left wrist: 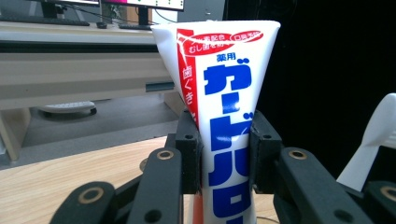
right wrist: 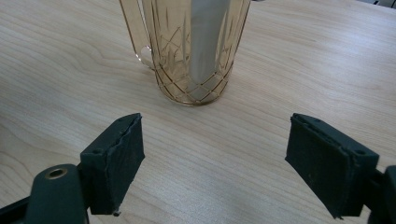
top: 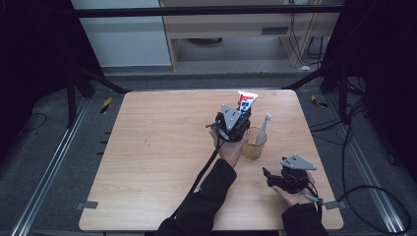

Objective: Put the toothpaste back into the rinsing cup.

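Observation:
My left gripper (top: 239, 116) is shut on a white toothpaste tube (left wrist: 223, 93) with red and blue print, its flat crimped end pointing up. In the high view the tube (top: 246, 102) stands just behind and left of an amber glass cup (top: 254, 143). A white toothbrush (top: 264, 126) leans in that cup. In the right gripper view the cup (right wrist: 194, 51) sits a short way ahead of my right gripper (right wrist: 215, 163), whose jaws stand wide open over bare wood. In the high view the right gripper (top: 269, 177) rests near the table's front right corner.
The wooden table (top: 162, 147) has wide bare wood to the left of both hands. Black cables (top: 373, 191) trail on the floor to the right. A desk (left wrist: 70, 60) stands beyond the far edge.

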Motion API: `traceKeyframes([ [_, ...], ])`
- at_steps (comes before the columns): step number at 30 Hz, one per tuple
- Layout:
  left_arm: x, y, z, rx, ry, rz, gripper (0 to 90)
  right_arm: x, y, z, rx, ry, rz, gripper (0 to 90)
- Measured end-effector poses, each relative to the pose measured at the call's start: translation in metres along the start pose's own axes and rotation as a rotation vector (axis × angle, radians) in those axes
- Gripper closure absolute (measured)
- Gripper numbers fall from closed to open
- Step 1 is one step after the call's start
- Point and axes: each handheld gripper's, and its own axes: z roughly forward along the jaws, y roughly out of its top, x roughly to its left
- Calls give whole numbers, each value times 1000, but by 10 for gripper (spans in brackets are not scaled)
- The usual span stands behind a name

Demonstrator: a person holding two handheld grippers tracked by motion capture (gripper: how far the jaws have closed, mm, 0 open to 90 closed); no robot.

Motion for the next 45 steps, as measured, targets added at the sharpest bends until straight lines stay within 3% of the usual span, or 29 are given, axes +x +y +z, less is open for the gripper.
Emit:
traceKeyframes([
  [26, -15, -14, 22, 16, -56, -3, 699, -1, -1, 0, -3, 1, -7, 194],
  [45, -18, -31, 25, 54, -75, 3, 695, -1, -1, 1, 2, 2, -8, 196],
])
